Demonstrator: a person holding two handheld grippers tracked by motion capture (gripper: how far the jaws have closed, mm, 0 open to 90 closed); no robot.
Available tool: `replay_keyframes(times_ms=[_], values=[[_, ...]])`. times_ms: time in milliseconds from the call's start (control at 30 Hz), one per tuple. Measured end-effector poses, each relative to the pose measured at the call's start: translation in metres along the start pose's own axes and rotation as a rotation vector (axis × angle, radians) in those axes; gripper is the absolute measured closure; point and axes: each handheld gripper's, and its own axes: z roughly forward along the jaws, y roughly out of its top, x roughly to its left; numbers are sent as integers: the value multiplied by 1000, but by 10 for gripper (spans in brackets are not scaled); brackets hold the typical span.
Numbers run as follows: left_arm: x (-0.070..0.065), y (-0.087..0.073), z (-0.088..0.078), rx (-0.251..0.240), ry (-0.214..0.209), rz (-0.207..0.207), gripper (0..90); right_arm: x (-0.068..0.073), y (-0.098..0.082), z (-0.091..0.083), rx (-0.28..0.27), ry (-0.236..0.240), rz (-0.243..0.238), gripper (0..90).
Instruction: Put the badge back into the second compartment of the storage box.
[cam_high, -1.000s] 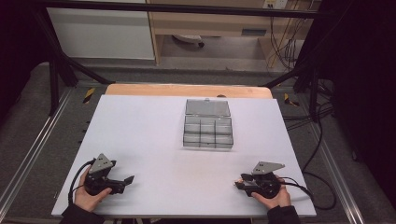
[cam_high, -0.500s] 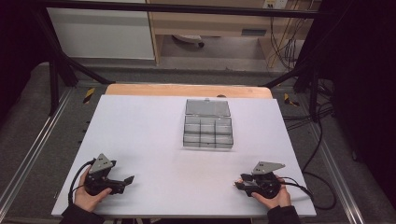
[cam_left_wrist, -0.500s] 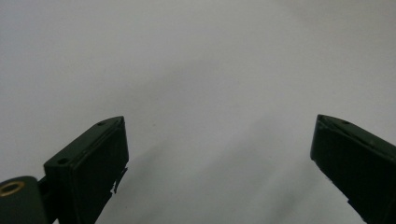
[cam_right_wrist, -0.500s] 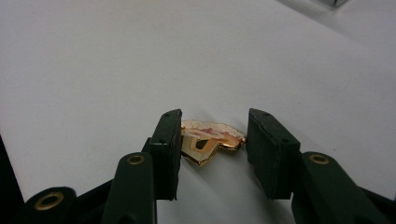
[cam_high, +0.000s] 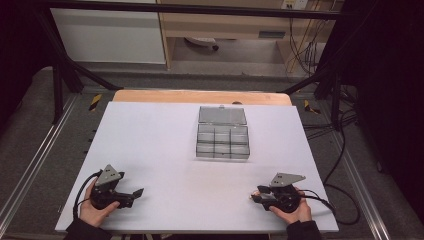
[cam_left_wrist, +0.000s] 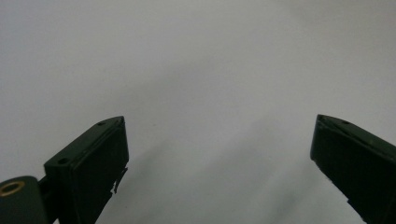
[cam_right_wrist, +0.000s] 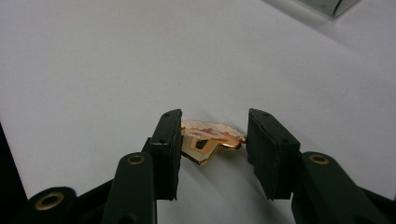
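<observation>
White table (cam_high: 165, 150) unchanged: left hand-held gripper (cam_left_wrist: 219, 144) stays wide, right hand-held gripper (cam_right_wrist: 214, 140) still clamps gold pin (cam_right_wrist: 210, 137)

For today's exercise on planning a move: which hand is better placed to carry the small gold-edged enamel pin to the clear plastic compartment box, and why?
The right. Its gripper is already shut on the small gold-edged enamel pin, while the left gripper stands open over the bare white table. Both sit about equally far from the clear plastic compartment box.

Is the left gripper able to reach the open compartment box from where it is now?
Probably yes: the left gripper is open and holds nothing, and only bare white table lies between it and the compartment box.
</observation>
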Motion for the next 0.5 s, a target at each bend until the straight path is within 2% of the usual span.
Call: replay_keyframes(times_ms=[500], values=[[0, 0, 0, -1, 1, -1, 41, -1, 3, -6, -21, -8, 5, 563]])
